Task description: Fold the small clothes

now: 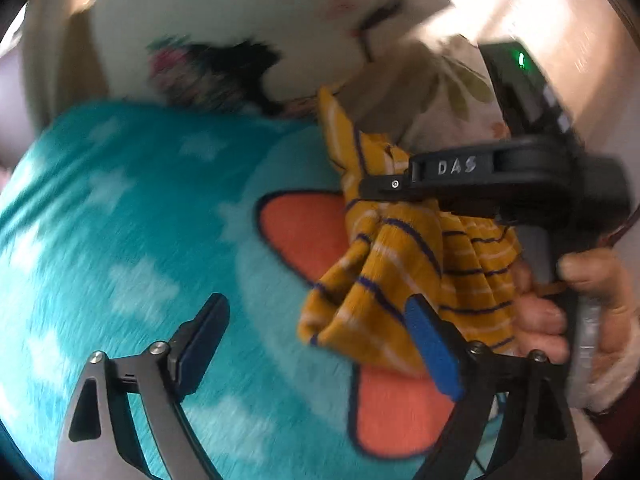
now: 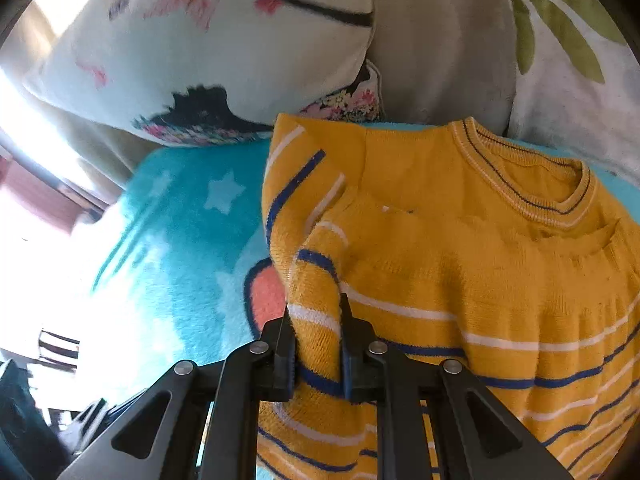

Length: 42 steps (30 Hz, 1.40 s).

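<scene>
Turquoise star-print fleece blanket (image 1: 132,240) under the jaws, orange patches outlined dark. Beyond the jaws: white printed pillow (image 2: 192,60), leaf-print cushion (image 2: 568,60). Strong sunlight blowing out the area left of the right jaws.

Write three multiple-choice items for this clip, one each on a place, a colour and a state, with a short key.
1. Where does the mustard-yellow knitted sweater with blue and white stripes lie?
A. on a turquoise fleece blanket with pale stars
B. on a wooden floor
C. in a basket

2. What colour are the pads of the left tongs?
A. red
B. blue
C. green

3. How do the right tongs stand?
A. wide open, empty
B. out of view
C. shut on a fold of the sweater

Key:
1 A, the blanket shows beneath and beside the sweater.
2 B, blue pads line both open fingers in the left wrist view.
3 C, both fingers pinch striped knit in the right wrist view.
</scene>
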Tool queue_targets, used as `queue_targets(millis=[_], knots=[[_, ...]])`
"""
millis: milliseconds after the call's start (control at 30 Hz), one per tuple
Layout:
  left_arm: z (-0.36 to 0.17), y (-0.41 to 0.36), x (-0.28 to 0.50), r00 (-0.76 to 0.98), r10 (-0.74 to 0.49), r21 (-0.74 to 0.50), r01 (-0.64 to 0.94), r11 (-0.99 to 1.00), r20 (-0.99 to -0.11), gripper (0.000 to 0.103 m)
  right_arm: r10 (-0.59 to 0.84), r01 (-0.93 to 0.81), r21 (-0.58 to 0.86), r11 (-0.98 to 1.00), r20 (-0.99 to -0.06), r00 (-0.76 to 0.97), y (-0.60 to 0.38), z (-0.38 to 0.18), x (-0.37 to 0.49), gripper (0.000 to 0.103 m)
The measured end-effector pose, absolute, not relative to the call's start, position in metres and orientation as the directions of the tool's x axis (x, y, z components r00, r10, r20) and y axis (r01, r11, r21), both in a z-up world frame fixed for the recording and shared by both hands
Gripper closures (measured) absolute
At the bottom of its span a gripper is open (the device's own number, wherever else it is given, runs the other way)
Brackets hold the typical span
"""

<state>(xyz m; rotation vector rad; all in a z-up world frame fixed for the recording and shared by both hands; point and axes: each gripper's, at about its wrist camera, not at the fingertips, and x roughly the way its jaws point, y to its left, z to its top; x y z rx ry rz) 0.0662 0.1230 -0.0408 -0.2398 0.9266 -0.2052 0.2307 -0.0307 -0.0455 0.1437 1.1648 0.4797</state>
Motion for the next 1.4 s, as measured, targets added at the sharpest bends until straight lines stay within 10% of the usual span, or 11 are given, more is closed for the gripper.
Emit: queue_targets(millis=[100, 133, 200, 300, 1033, 1400], knots=[[-0.049, 0.102, 0.084, 0.538, -0.318, -0.317, 0.098, 0.943, -0.781, 0.017, 0.470, -0.300, 0.384, 0.873, -0.827, 0.310, -0.041, -0.034, 0.223, 0.088], [-0.051, 0.097, 0.090, 0.509, -0.349, -0.346, 0.104, 0.932, -0.787, 0.027, 0.482, -0.307, 0.394, 0.867, -0.819, 0.312, -0.047, -0.029, 0.221, 0.088], [-0.048, 0.084, 0.093, 0.466, -0.393, -0.396, 0.097, 0.913, -0.793, 0.088, 0.504, -0.312, 0.414, 0.855, -0.804, 0.316, -0.061, -0.024, 0.217, 0.088], [-0.031, 0.056, 0.086, 0.491, -0.373, -0.368, 0.111, 0.923, -0.787, 0.093, 0.536, -0.307, 0.449, 0.839, -0.782, 0.319, -0.084, -0.023, 0.214, 0.088], [-0.030, -0.199, 0.117, 0.348, -0.430, -0.313, 0.344, 0.885, -0.833, 0.092, 0.529, 0.021, 0.600, 0.800, -0.722, 0.446, -0.363, -0.053, 0.198, 0.084], [-0.008, -0.176, 0.084, 0.371, -0.419, -0.335, 0.272, 0.902, -0.829, 0.047, 0.472, 0.017, 0.573, 0.819, -0.691, 0.548, -0.398, -0.027, 0.175, 0.058]])
